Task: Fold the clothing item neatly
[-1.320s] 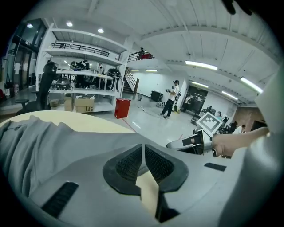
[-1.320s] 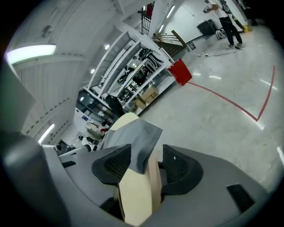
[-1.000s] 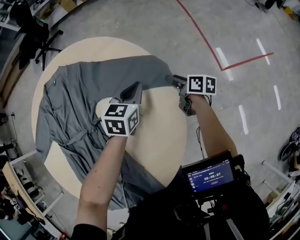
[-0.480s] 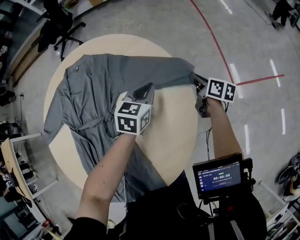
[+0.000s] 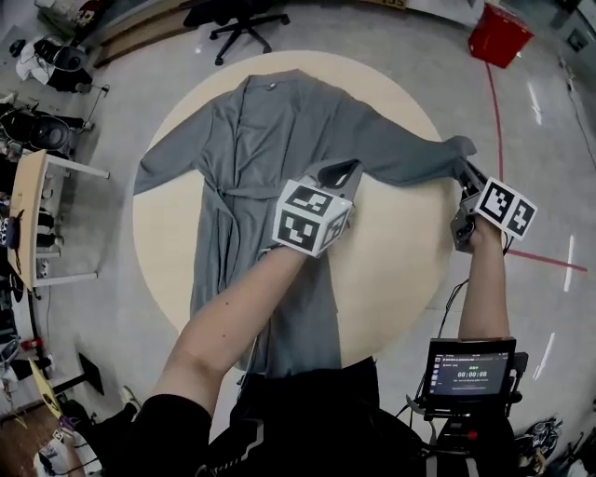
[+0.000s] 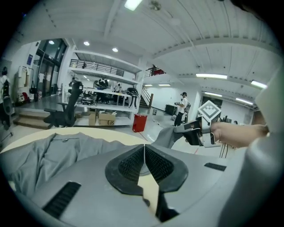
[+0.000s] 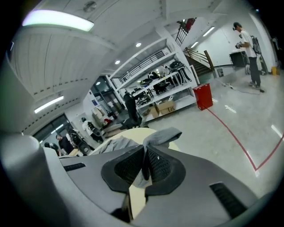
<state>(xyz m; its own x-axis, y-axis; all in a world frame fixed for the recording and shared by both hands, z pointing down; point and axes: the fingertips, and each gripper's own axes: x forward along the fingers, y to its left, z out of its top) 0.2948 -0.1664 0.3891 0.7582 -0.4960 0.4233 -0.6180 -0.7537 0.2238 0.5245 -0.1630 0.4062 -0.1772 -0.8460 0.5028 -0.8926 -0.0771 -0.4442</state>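
Note:
A grey robe (image 5: pixel 261 140) lies spread on the round beige table (image 5: pixel 391 252), collar at the far side, its right sleeve (image 5: pixel 419 158) stretched toward the table's right edge. My right gripper (image 5: pixel 466 170) has just been closing and is shut on that sleeve's end. In the right gripper view grey cloth (image 7: pixel 164 135) is pinched between the right gripper's (image 7: pixel 145 153) pads. My left gripper (image 5: pixel 346 170) hangs over the sleeve near the armpit. In the left gripper view the left gripper's (image 6: pixel 144 148) jaws are shut with nothing between them, and the robe (image 6: pixel 49 155) lies beyond.
A red bin (image 5: pixel 500 35) and an office chair (image 5: pixel 237 14) stand on the floor past the table. A small side table (image 5: pixel 28 224) is at the left. A red floor line (image 5: pixel 549 259) runs at the right. A screen (image 5: pixel 470 368) hangs at my chest.
The right gripper's jaws closed on the sleeve end and lifted it out to the right. The left gripper rose and moved along the sleeve. My head view swung round the table.

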